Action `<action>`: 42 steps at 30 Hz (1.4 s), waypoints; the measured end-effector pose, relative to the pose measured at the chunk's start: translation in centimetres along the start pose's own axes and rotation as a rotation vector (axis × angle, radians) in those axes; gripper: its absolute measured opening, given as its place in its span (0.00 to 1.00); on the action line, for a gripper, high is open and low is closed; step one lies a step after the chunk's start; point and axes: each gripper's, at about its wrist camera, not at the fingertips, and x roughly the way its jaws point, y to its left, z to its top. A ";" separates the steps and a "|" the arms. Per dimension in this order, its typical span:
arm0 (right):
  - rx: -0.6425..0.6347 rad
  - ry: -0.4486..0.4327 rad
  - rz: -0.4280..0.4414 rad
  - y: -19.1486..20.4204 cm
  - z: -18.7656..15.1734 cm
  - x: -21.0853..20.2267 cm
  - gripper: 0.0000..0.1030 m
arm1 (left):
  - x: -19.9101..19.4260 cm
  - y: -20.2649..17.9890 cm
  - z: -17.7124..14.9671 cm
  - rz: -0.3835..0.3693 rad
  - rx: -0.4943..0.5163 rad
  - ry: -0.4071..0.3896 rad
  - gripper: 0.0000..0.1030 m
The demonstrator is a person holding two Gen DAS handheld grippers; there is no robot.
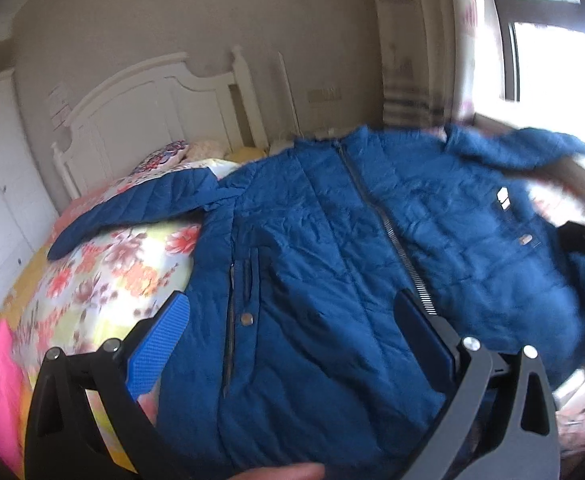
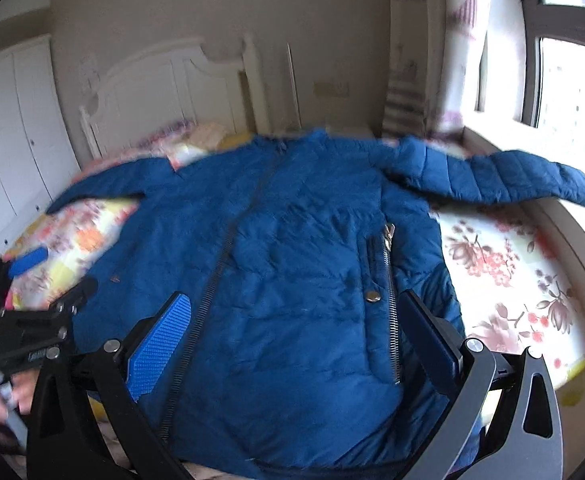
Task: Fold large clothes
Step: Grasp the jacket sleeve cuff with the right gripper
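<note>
Both grippers, left gripper (image 1: 292, 320) and right gripper (image 2: 296, 320), spread wide, holding nothing. Blue jacket (image 2: 292, 248) flat on bed (image 2: 512, 280), zipped, sleeves at 9 and 3 o'clock. We judge folding unstarted; next we pinch sleeve, fold inward.
</note>
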 end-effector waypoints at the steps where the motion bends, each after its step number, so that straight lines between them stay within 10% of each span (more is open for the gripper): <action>1: 0.017 0.026 -0.020 -1.0 0.5 1.0 0.96 | 1.8 -0.1 0.5 -0.007 0.039 0.030 0.98; 12: 0.459 0.088 -0.258 -19.7 7.2 11.9 0.96 | 20.8 3.9 6.9 0.074 -0.068 0.270 0.98; 22: 0.749 0.034 -0.414 -30.8 10.2 17.4 0.96 | 23.7 6.4 5.0 -0.076 -0.233 0.318 0.98; 26: 0.846 -0.018 -0.421 -33.2 10.5 17.6 0.53 | 23.8 6.0 5.0 -0.077 -0.243 0.321 0.98; 28: 0.857 -0.092 -0.420 -32.8 11.3 16.6 0.22 | 24.0 6.0 5.1 -0.079 -0.245 0.320 0.98; 34: 0.408 -0.258 -0.297 -21.2 19.7 15.0 0.19 | 24.0 6.0 5.1 -0.075 -0.246 0.317 0.98; 38: 0.044 -0.167 -0.128 -9.2 22.0 18.8 0.19 | 23.9 6.2 5.1 -0.081 -0.253 0.315 0.98; 42: -0.275 0.057 -0.142 -0.1 18.9 25.8 0.20 | 23.8 6.3 5.1 -0.082 -0.255 0.314 0.98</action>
